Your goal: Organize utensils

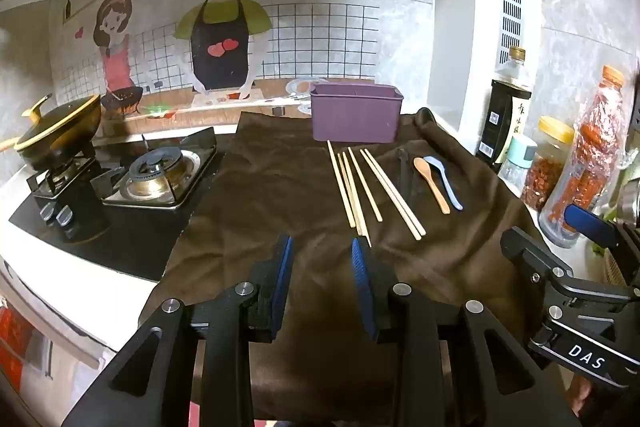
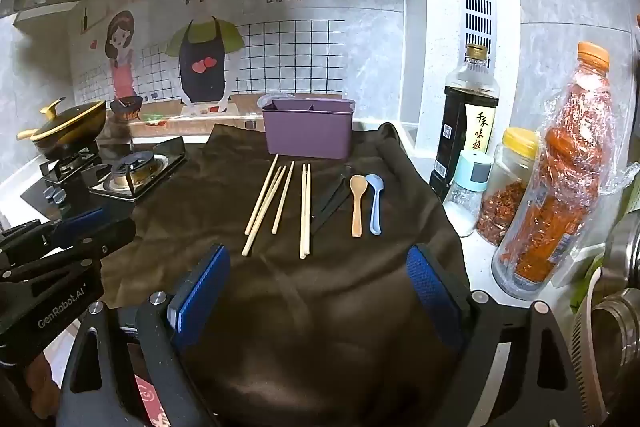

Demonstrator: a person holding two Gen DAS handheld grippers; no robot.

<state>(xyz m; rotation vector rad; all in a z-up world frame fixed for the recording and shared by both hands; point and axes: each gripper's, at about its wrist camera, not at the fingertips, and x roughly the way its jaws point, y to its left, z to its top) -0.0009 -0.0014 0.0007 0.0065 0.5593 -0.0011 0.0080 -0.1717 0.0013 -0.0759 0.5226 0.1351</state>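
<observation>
Several pale wooden chopsticks lie side by side on a dark brown cloth. To their right lie dark chopsticks, a wooden spoon and a blue spoon. A purple utensil holder stands behind them by the wall. My left gripper hovers open just short of the chopsticks' near ends, nothing between its blue pads. My right gripper stands wide open over the cloth, empty. Each gripper shows at the edge of the other's view.
A gas stove with a black and gold pot sits left of the cloth. At the right stand a soy sauce bottle, a salt shaker, a chilli jar and a large plastic bottle.
</observation>
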